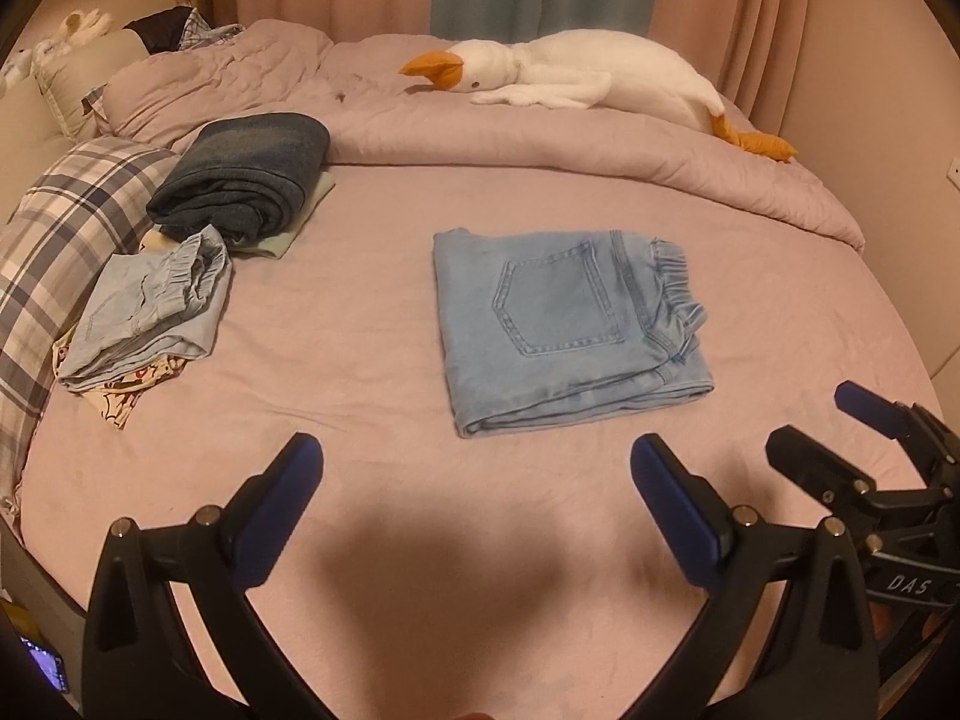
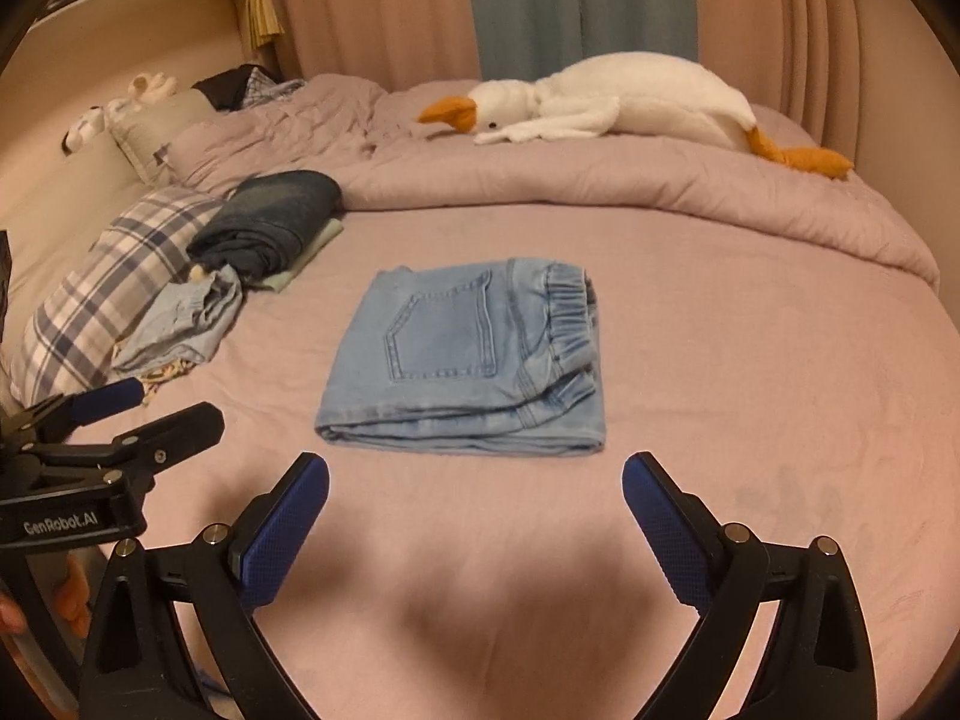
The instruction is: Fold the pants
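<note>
Light blue denim pants (image 1: 558, 324) (image 2: 468, 360) lie folded into a neat rectangle on the pink bed sheet (image 1: 336, 360), back pocket up and elastic waistband to the right. My left gripper (image 1: 475, 453) hovers open just short of their near edge, nothing between its blue pads. My right gripper (image 2: 475, 468) is open too and empty, in front of the same near edge. Each gripper also shows from the side in the other view: the right gripper (image 1: 810, 417) and the left gripper (image 2: 174, 402). Neither touches the pants.
A folded dark denim stack (image 1: 246, 174) and a crumpled light blue garment (image 1: 150, 312) lie at the left beside a plaid pillow (image 1: 72, 222). A bunched duvet (image 1: 540, 144) with a white goose plush (image 1: 588, 78) runs along the back. Curtains hang behind.
</note>
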The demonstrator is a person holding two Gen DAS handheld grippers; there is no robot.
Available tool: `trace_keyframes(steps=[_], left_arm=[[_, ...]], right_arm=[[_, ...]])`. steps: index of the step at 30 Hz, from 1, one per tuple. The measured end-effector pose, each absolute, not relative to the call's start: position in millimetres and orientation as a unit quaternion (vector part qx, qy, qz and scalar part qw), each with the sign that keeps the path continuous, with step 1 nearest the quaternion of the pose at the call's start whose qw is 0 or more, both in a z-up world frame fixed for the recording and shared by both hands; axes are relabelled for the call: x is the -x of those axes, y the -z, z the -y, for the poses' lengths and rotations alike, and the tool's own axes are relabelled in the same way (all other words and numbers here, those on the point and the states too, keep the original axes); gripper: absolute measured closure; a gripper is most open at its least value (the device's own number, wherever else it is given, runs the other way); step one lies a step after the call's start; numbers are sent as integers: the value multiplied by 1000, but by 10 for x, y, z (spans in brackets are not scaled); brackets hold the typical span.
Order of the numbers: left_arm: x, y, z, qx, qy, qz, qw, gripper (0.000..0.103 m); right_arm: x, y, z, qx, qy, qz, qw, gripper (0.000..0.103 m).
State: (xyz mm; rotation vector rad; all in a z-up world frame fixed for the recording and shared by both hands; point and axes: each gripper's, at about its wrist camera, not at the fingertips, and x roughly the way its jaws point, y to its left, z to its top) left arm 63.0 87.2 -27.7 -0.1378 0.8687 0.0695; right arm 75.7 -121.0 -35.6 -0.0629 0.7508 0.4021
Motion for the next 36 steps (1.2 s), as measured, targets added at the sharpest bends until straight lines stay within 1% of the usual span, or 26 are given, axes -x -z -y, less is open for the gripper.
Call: trace_keyframes(steps=[15,36], left_arm=[[-459,194,-763,65,-26,-425,903,0],[-410,147,-653,59,-16,-424,904,0]], right_arm=[[-605,280,1282,29,-195,-370,908,5],[-553,232,1365,19,-199,-366,909,5]])
